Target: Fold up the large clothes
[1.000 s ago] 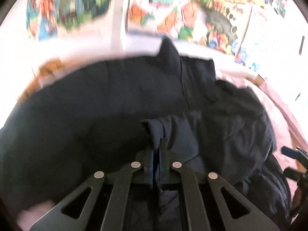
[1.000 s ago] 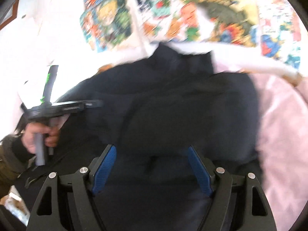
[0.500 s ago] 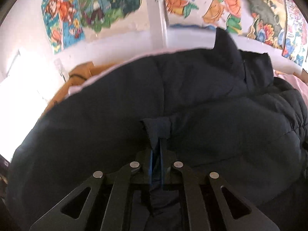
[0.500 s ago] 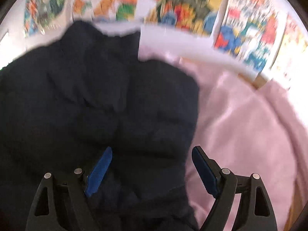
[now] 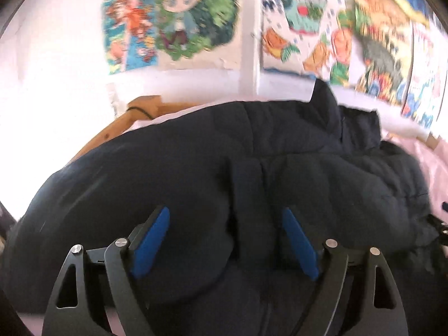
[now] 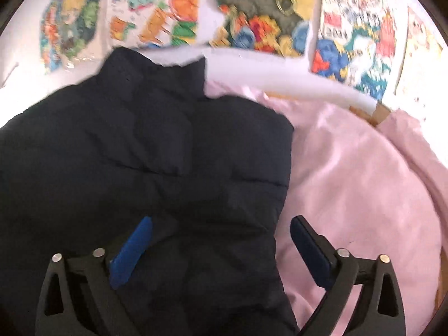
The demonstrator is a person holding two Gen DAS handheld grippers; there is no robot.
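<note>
Your left gripper (image 5: 225, 240), black-framed with blue pads (image 5: 151, 242), sits at the bottom of the left wrist frame with its jaws opening. A fold of the dark navy quilted puffer jacket (image 5: 196, 168) lies between the pads, but they are not pressing on it. The jacket fills the middle and lower part of that frame, and its collar (image 5: 324, 103) points up toward the upper right. Past it, at the left, a strip of the wooden bed frame (image 5: 112, 131) shows, and colourful cartoon posters (image 5: 173, 19) cover the white wall across the top.

Your right gripper (image 6: 221, 240), at the bottom of the right wrist frame, is also opening, its jaws spread wide. It straddles the jacket's right edge: the left pad (image 6: 130, 252) lies over the navy fabric and the right pad (image 6: 308, 247) over the pale pink bed sheet (image 6: 364, 182), neither one clamping. Here the jacket takes the left and centre of the frame and lies on the sheet, which spreads to the right.
</note>
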